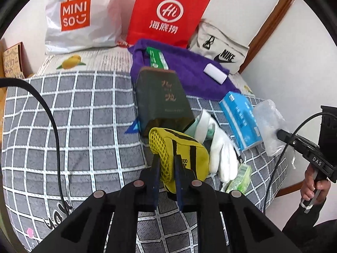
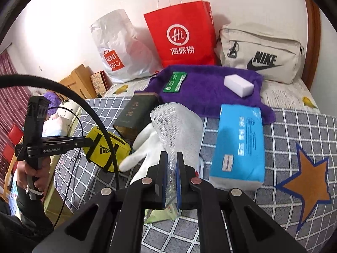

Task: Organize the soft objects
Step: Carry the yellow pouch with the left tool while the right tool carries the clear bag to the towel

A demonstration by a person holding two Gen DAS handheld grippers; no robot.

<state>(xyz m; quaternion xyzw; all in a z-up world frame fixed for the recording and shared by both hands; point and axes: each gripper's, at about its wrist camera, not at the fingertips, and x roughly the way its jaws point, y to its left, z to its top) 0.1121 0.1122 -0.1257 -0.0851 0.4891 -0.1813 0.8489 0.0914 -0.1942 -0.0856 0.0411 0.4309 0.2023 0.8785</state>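
Note:
My left gripper [image 1: 167, 160] is shut on a yellow Adidas pouch [image 1: 179, 151] with black straps, lifted just above the grey checked bedspread [image 1: 84, 116]. From the right wrist view the same pouch [image 2: 105, 149] hangs at the tip of the left gripper [image 2: 88, 141]. My right gripper [image 2: 172, 158] is shut on a clear bubble-wrap bag [image 2: 177, 126], also seen at the far right of the left view as bubble wrap [image 1: 267, 124]. A white glove [image 1: 221, 151] lies beside the pouch. A blue tissue pack [image 2: 240, 143] lies to the right.
A dark green box [image 1: 164, 101] leans behind the pouch. A purple towel [image 2: 210, 92] carries a white sponge [image 2: 239, 85] and a green packet [image 2: 175, 82]. Miniso bag [image 1: 82, 16], red paper bag [image 1: 168, 12] and Nike bag [image 2: 261, 57] stand against the wall. A green wipes pack [image 1: 240, 178] lies near the glove.

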